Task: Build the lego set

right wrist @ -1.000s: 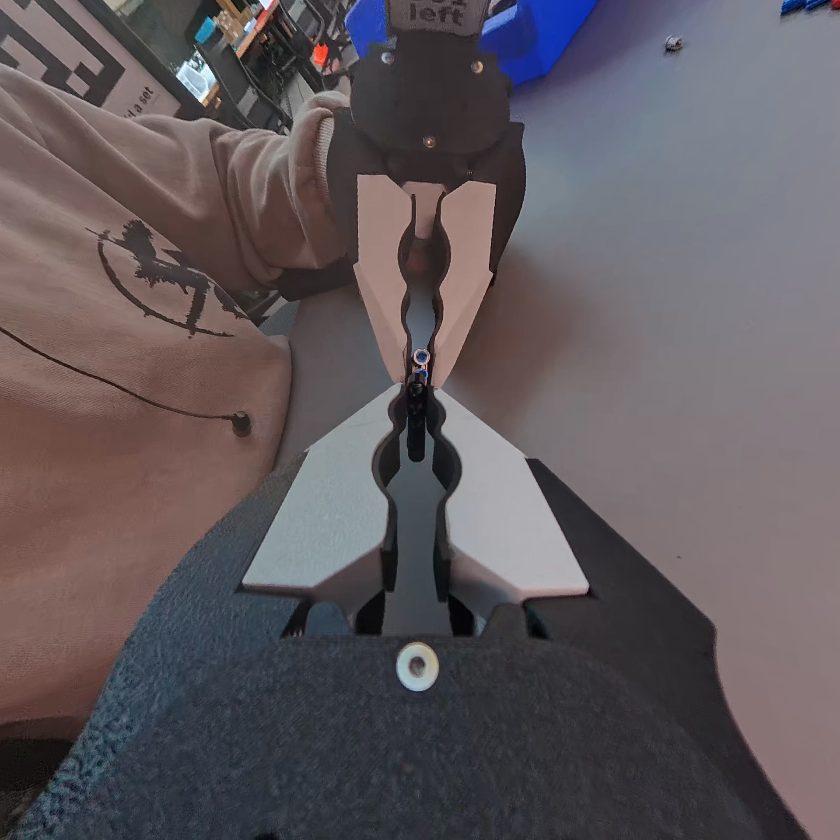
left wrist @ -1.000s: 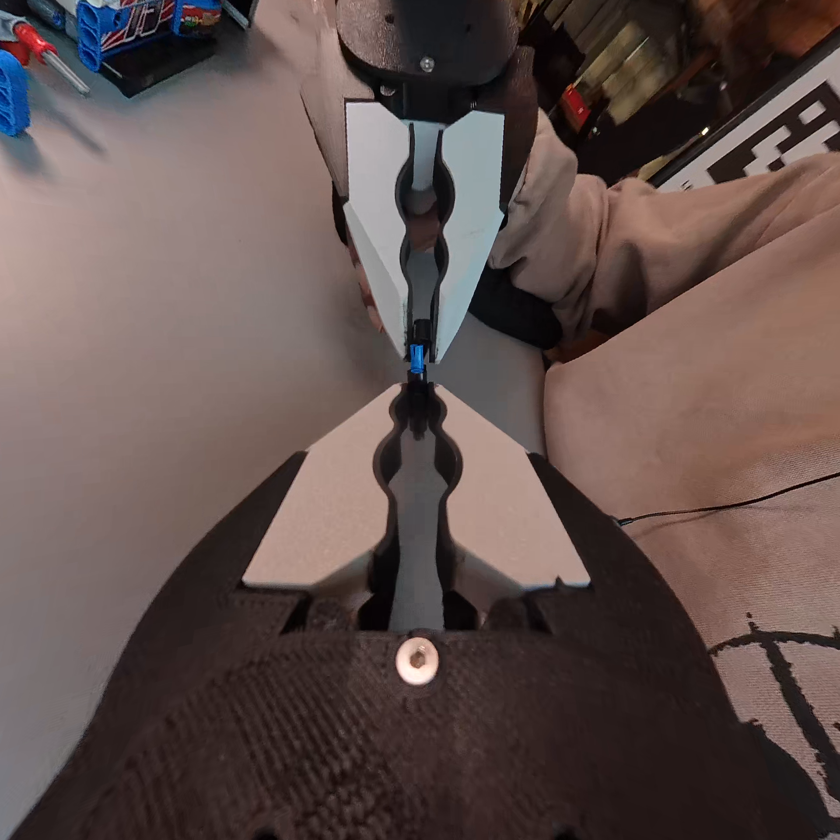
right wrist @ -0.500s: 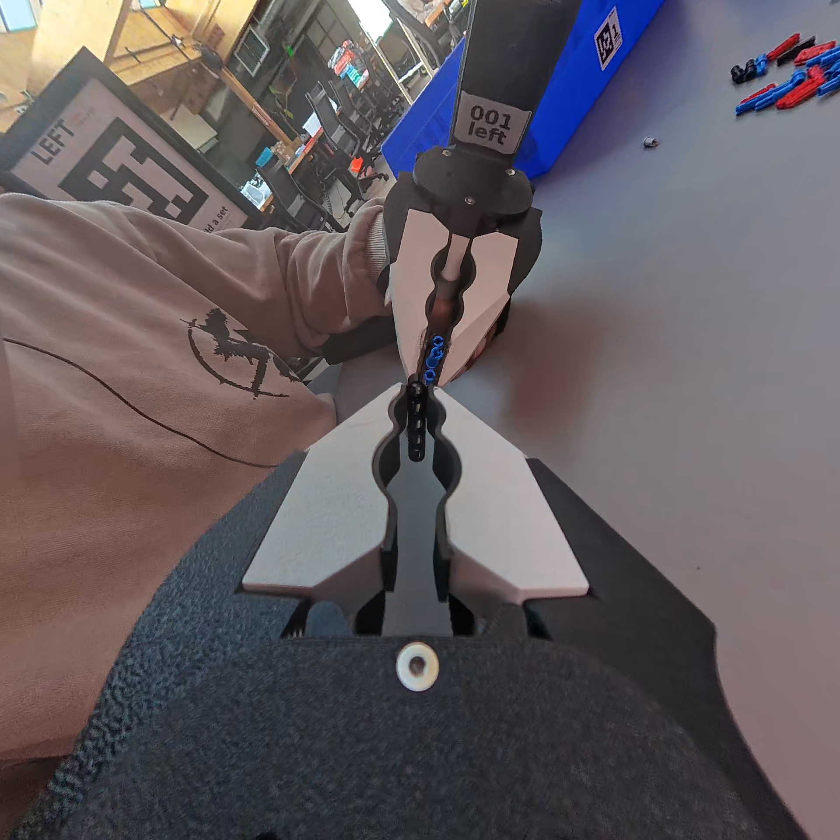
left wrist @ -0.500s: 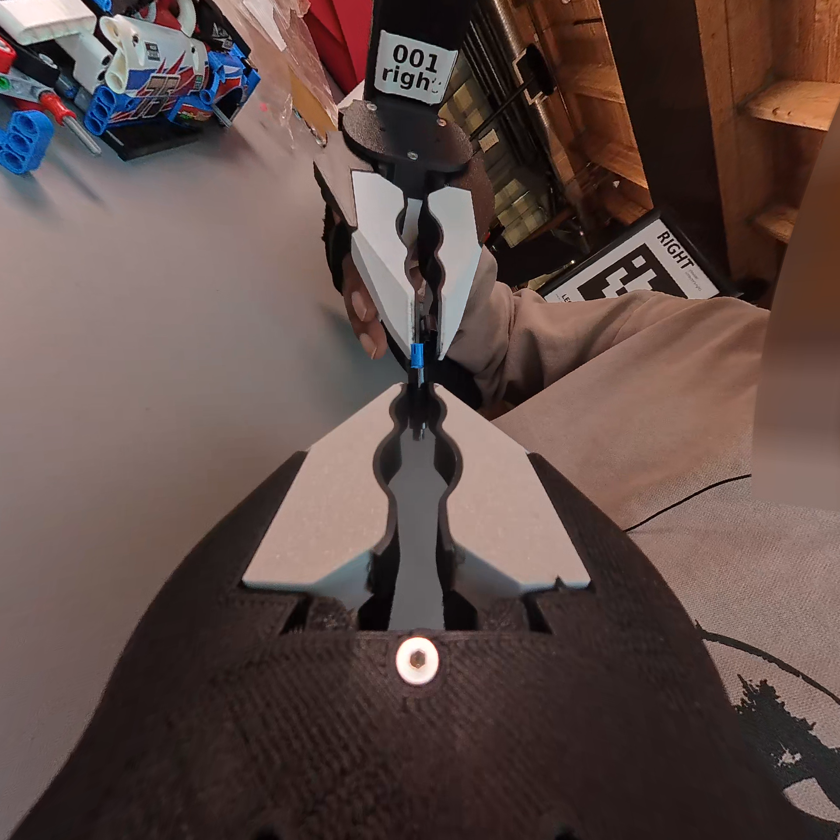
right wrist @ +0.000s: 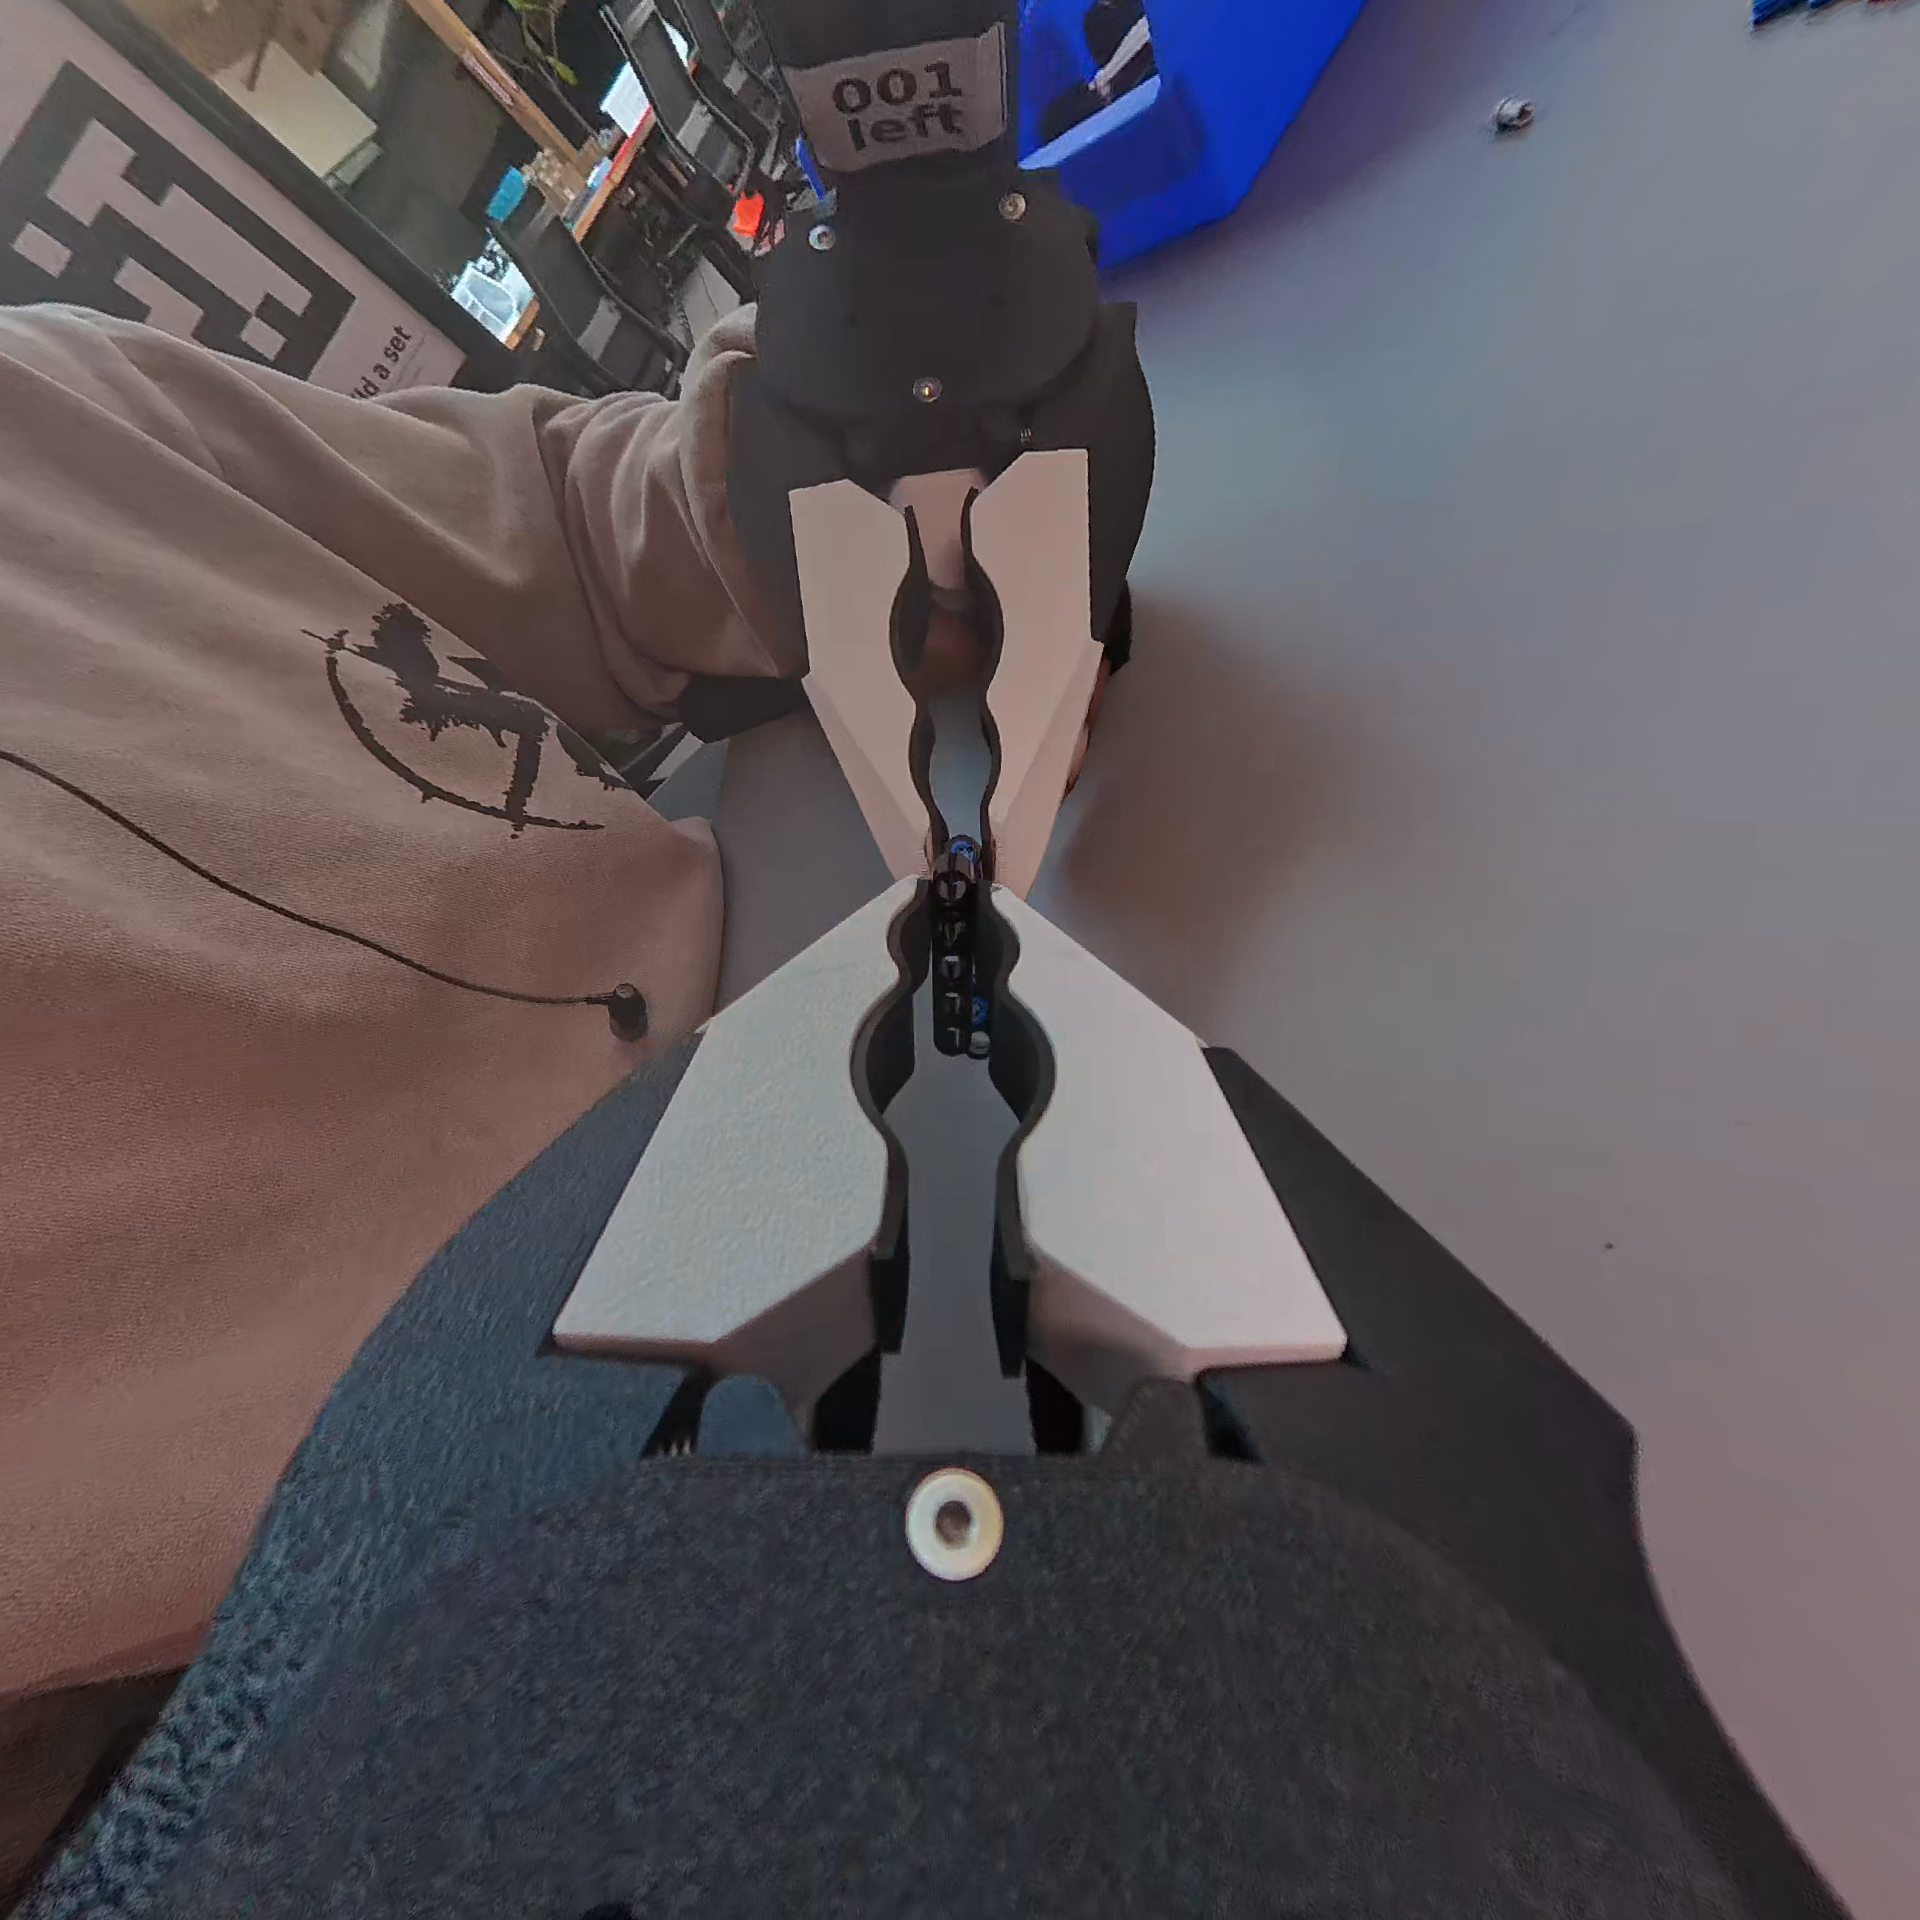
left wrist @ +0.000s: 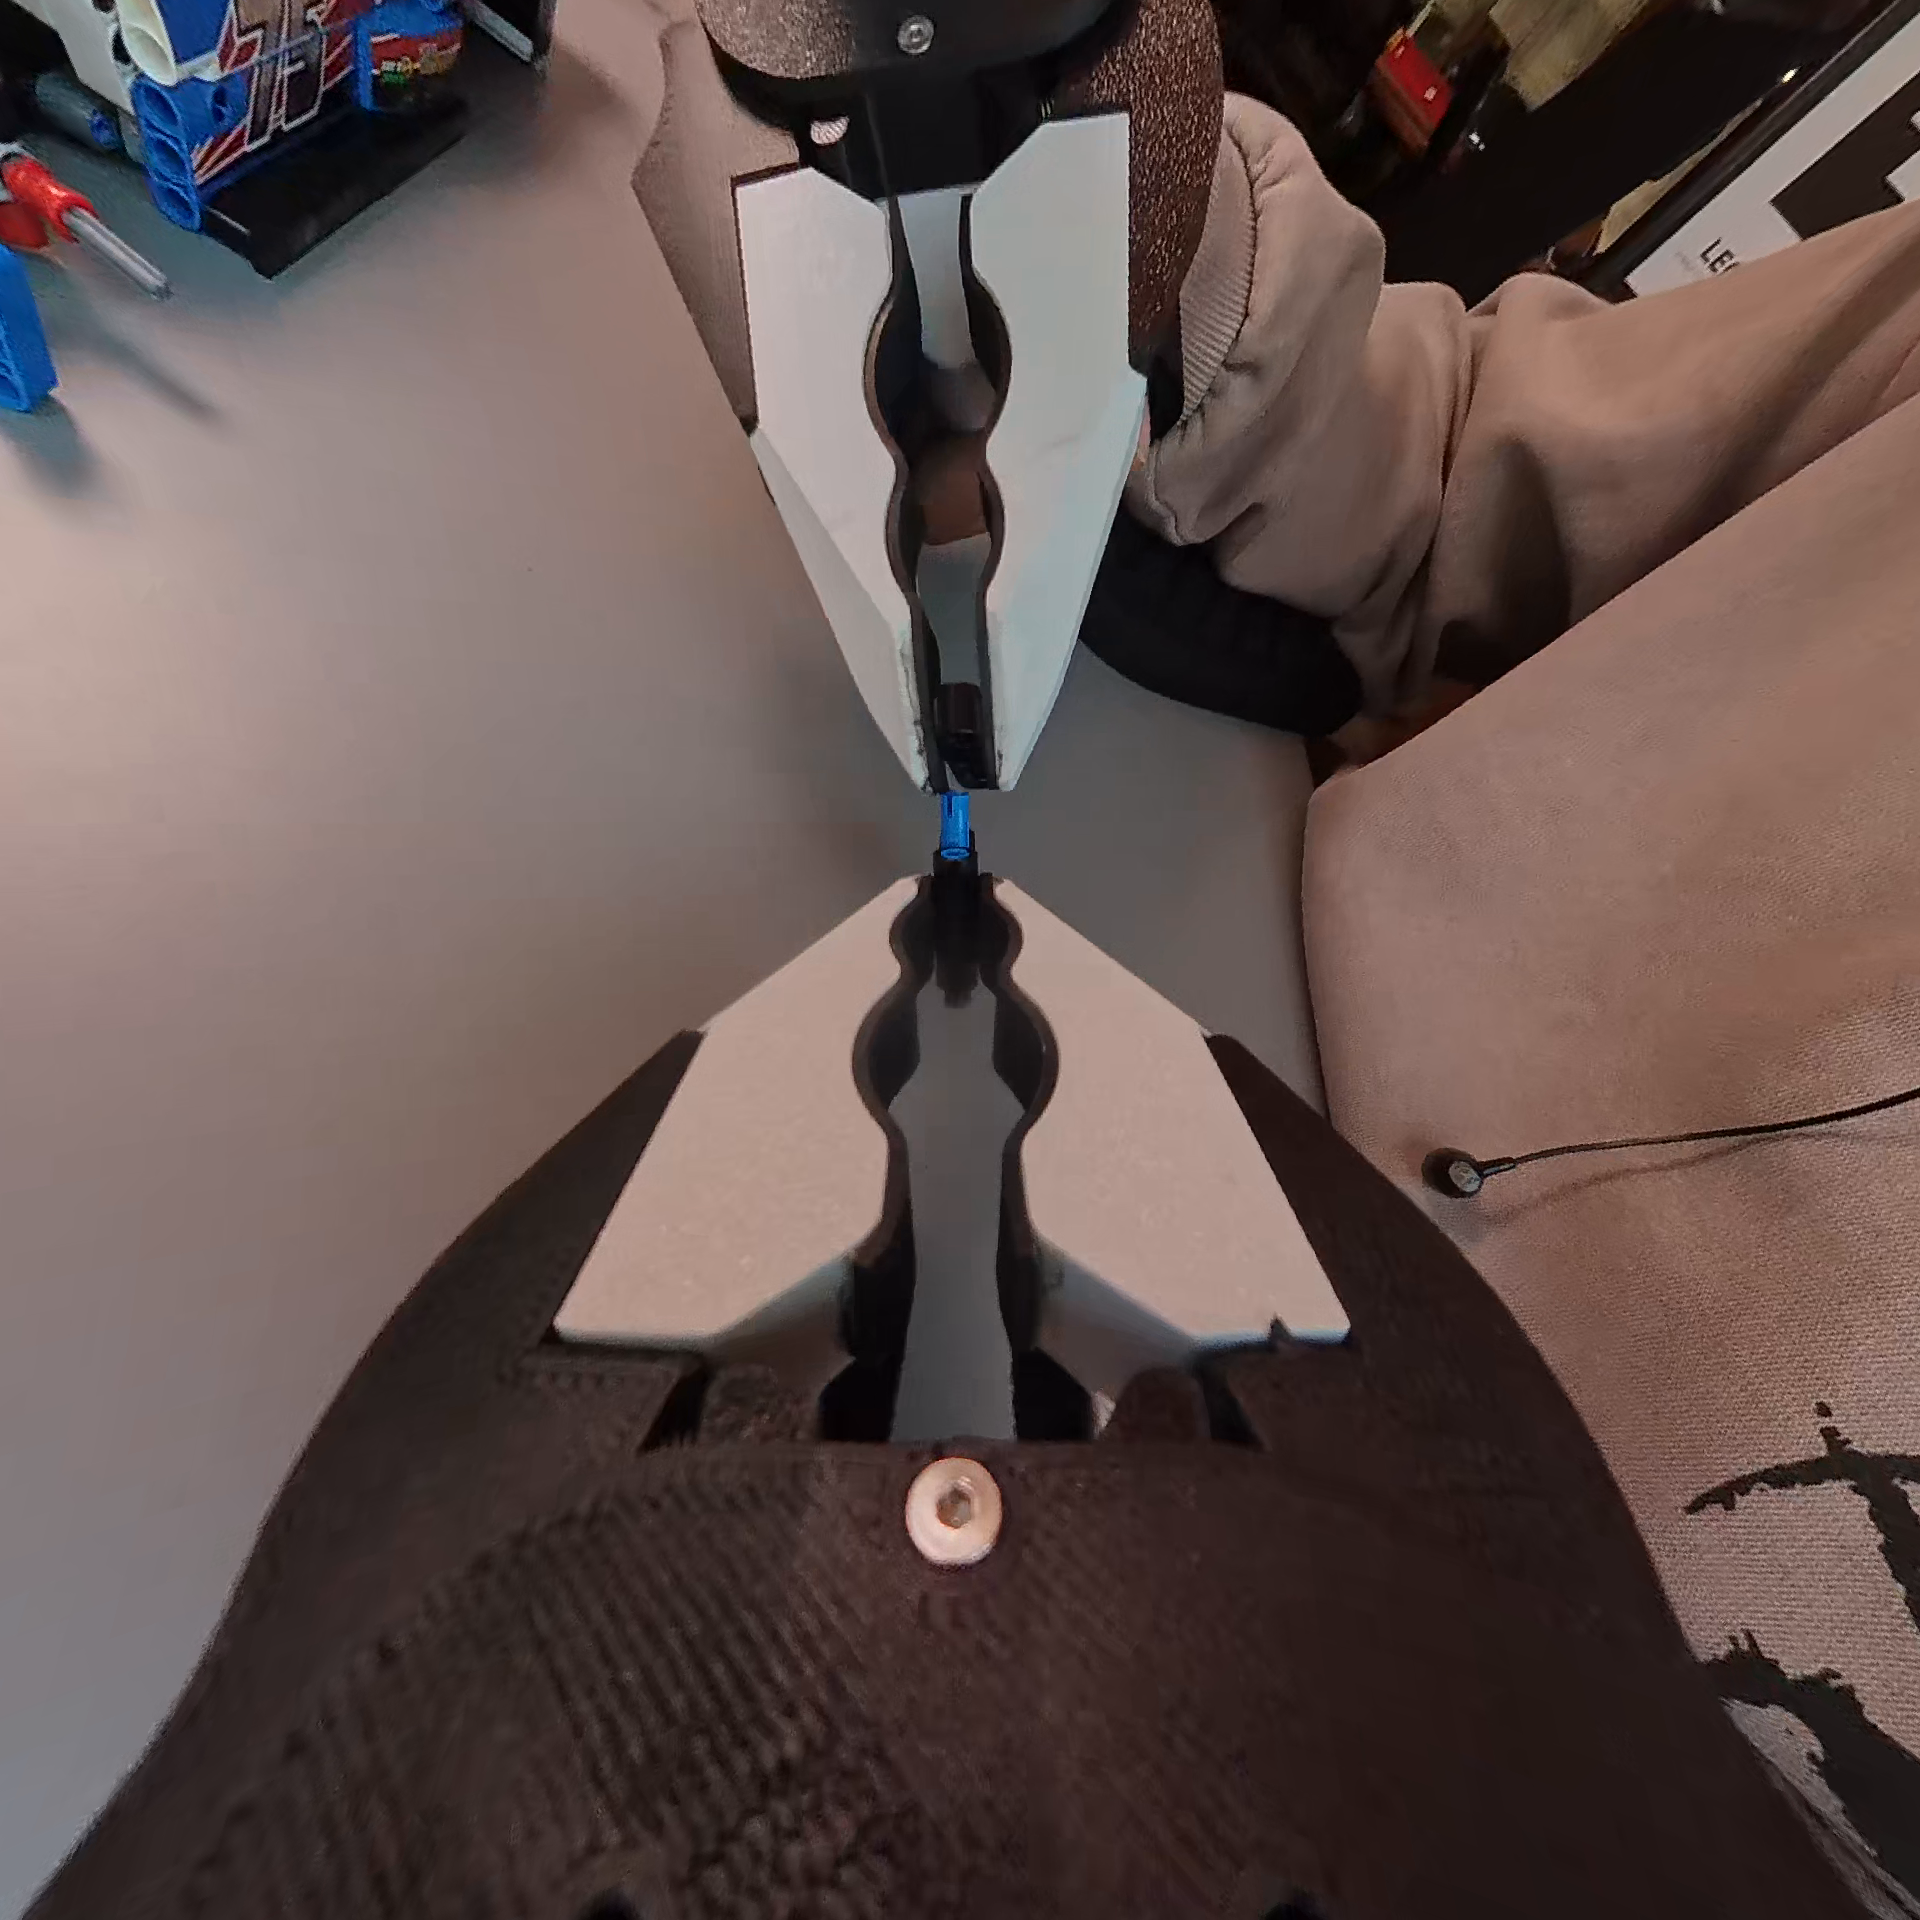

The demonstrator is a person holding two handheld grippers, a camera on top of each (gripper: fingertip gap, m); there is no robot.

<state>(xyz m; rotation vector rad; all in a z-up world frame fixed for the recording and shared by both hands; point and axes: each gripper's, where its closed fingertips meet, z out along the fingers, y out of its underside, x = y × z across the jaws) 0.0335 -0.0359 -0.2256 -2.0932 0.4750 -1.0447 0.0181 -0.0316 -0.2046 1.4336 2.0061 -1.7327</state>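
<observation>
In the left wrist view my left gripper (left wrist: 956, 883) is shut on a small black lego piece (left wrist: 956, 935) with a blue pin (left wrist: 954, 824) sticking out of its front. My right gripper (left wrist: 961, 781) faces it tip to tip, shut on a black beam (left wrist: 961, 727), and the blue pin reaches the beam's end. In the right wrist view my right gripper (right wrist: 956, 883) grips the black holed beam (right wrist: 951, 971), which has a blue pin (right wrist: 978, 1008) on its side. The left gripper (right wrist: 961, 844) meets it from above. Both are held above the grey table (left wrist: 364, 727).
A partly built blue and white lego model (left wrist: 260, 104), a red-handled tool (left wrist: 62, 213) and a blue beam (left wrist: 16, 332) lie at the far left. A blue bin (right wrist: 1143, 135) and a small loose piece (right wrist: 1512, 112) are at the back. The person's beige sweatshirt (right wrist: 260, 831) is close by. My two grippers' fingertips are within a few centimetres of each other.
Half a second ago both grippers were tilted up and a little farther apart. Now they are level again and close, tip to tip, each still holding its piece.
</observation>
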